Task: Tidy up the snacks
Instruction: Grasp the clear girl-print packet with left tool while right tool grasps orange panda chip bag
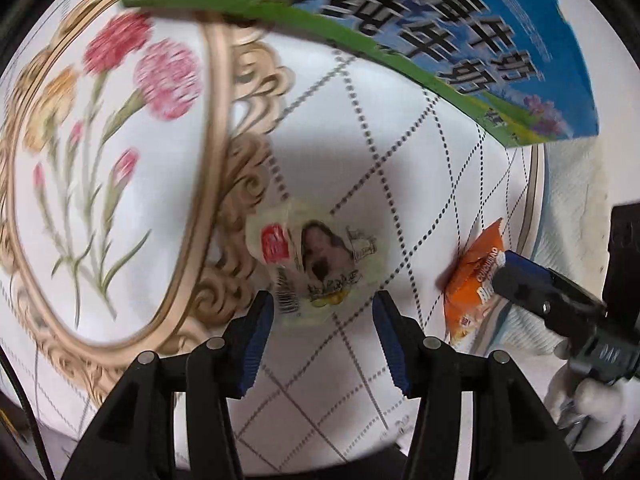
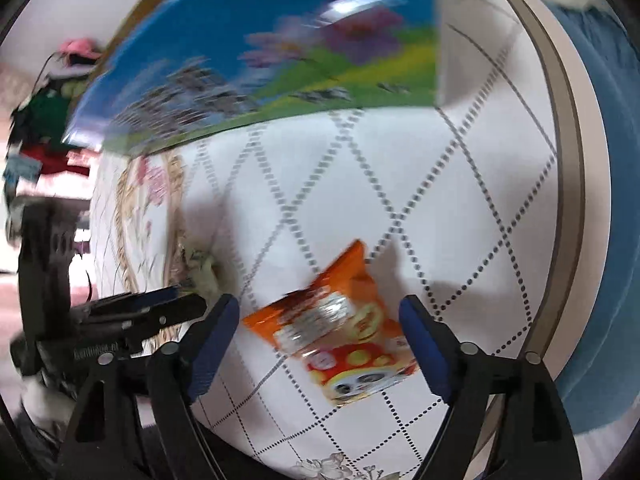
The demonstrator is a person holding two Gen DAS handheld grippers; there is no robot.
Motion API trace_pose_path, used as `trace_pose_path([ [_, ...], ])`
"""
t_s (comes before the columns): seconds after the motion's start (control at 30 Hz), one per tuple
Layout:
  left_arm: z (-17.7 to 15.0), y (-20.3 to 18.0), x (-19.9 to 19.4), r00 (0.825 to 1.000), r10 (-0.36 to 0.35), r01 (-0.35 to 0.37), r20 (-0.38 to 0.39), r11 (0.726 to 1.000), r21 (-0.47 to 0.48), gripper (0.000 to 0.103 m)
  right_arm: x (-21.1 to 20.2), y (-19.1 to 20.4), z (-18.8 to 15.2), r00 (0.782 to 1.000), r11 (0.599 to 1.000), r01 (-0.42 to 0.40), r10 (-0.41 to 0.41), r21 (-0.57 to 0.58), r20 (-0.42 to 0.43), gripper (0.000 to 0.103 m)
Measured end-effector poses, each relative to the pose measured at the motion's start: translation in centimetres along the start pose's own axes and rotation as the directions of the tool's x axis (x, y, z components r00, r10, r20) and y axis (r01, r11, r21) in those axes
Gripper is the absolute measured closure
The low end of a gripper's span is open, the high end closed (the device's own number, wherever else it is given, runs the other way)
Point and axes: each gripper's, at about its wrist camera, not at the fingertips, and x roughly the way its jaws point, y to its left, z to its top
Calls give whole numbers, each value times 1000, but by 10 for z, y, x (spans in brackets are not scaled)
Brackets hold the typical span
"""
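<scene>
A pale yellow snack packet (image 1: 316,258) with a red label lies on the white patterned tablecloth (image 1: 352,168). My left gripper (image 1: 323,312) is open, its jaws on either side of the packet's near end. An orange snack bag (image 2: 344,328) lies flat between the open jaws of my right gripper (image 2: 320,320). The orange bag also shows in the left wrist view (image 1: 474,280), with the right gripper's fingers (image 1: 532,280) over it. The left gripper shows at the left of the right wrist view (image 2: 160,312), over the pale packet (image 2: 202,268).
A blue and green milk carton box (image 1: 440,32) stands at the back of the table and also shows in the right wrist view (image 2: 280,48). The round table edge (image 2: 576,184) curves along the right, with blue fabric (image 2: 608,120) beyond it. A gold-framed flower print (image 1: 120,120) decorates the cloth.
</scene>
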Motion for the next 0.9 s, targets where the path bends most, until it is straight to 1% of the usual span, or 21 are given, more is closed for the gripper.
trace_pose_path([
  [0.07,-6,6,-11,1000,-13,13,9,1000,-2,54,-2,14,-7,999,996,52,-51,-77,14,14],
  [0.1,-8,8,-16,1000,-10,10,13,1000,1,54,-1,22,-9,996,989,85,-83,-123,18,14],
  [0.17,-7,6,-26,1000,3,-3,28,1000,18,53,3,33,-11,993,977,117,-117,-179,13,14],
  [0.2,-7,6,-28,999,30,-31,33,999,37,46,4,31,-13,992,972,125,-126,-200,6,14],
  [0.23,-7,9,-31,998,46,-48,34,998,43,42,8,34,-15,990,965,138,-143,-224,-3,14],
  [0.37,1,21,-20,999,32,-32,6,999,-5,41,24,31,-21,979,947,186,-202,-264,-34,14],
  [0.43,5,30,-11,1000,21,-22,-6,999,-33,41,33,19,-22,976,960,197,-211,-200,-47,17],
  [0.47,4,28,-8,1000,24,-24,-8,999,-38,41,35,10,-23,980,975,187,-194,-123,-52,22],
  [0.5,6,32,-5,999,31,-31,-8,999,-39,41,34,-1,-25,986,987,156,-158,-37,-49,25],
  [0.53,7,35,-4,999,39,-39,-7,999,-35,41,32,-14,-26,995,992,93,-90,83,-37,25],
  [0.57,9,38,-4,999,47,-48,-6,999,-27,41,31,-22,-27,999,986,38,-34,162,-26,25],
  [0.6,12,36,-5,998,56,-56,-4,998,-17,41,28,-29,-29,999,969,-38,40,243,-4,24],
  [0.63,13,36,-6,991,135,-135,-10,991,17,41,25,-31,-29,996,958,-85,85,273,10,24],
  [0.67,14,35,-7,989,145,-144,-6,989,33,41,18,-28,-29,994,960,-107,104,259,24,23],
  [0.7,15,29,-8,988,152,-152,-4,987,46,41,11,-21,-28,995,974,-93,87,205,38,19],
  [0.73,16,29,-10,987,161,-161,-2,985,62,42,-1,-10,-28,998,991,-49,42,122,55,16],
  [0.77,17,26,-11,985,171,-170,2,982,79,42,-11,-4,-29,998,998,0,-4,65,61,14],
  [0.8,15,20,-14,984,181,-181,7,979,96,42,-16,-1,-31,997,998,37,-40,45,59,14],
  [0.83,13,20,-17,981,193,-194,18,974,115,43,-21,-2,-35,996,996,77,-79,50,50,14],
  [0.87,12,19,-18,979,203,-204,25,970,128,44,-24,-8,-39,994,991,97,-101,93,33,14],
  [0.9,11,17,-19,976,213,-216,32,966,140,46,-29,-20,-45,997,983,70,-77,172,32,14],
])
